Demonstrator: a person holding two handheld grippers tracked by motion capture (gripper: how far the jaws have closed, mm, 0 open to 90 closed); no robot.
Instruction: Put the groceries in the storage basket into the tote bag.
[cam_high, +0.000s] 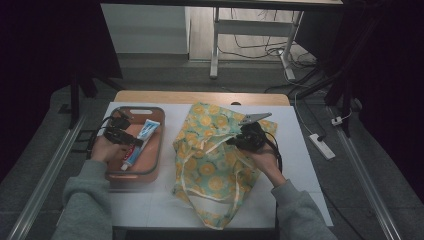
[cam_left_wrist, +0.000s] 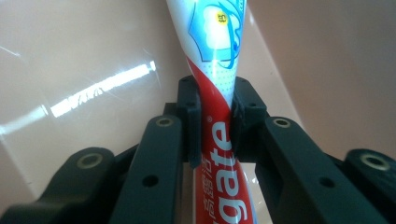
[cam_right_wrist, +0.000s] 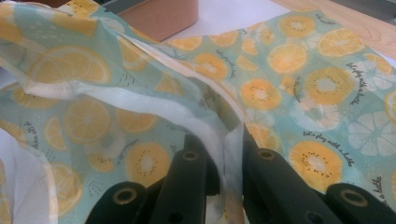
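So far, as we read the scene:

Work in hand: we are packing a toothpaste tube (cam_high: 141, 140) from a tray (cam_high: 150, 172) into a fruit-print cloth bag (cam_high: 215, 165), judging by what each tool grips.

Left gripper (cam_left_wrist: 215, 116): our jaws stand narrow, pressed on both sides of the toothpaste tube; in the left gripper view the pads (cam_left_wrist: 194, 116) pinch it about where the red band meets the white, and the tube's flat end points away from us.

Toothpaste tube, place: it lies inside the brown tray at the left of the table, as we see it from the high view, with our left gripper (cam_high: 120, 134) right on it. We cannot tell whether it has lifted clear of the tray floor.

Right gripper (cam_right_wrist: 224, 154): our jaws are clamped tight on the bag's pale hem, with a fold of cloth caught between them.

Bag, place: it is spread on the white tabletop (cam_high: 300, 150) just right of the tray, handles trailing toward us; our right gripper (cam_high: 248, 137) holds its upper edge near the middle.

Bag mouth: the hem is raised somewhat in the right gripper view, yet we cannot say the opening gapes wide enough.

Done, in our judgement: the tube is gripped, the bag's edge is gripped.

Left, in our judgement: lifting the tube out of the tray, carrying it across to the bag, slipping it through the mouth, letting go of both.

Progress: early, we think; nothing is in the bag that we can see.
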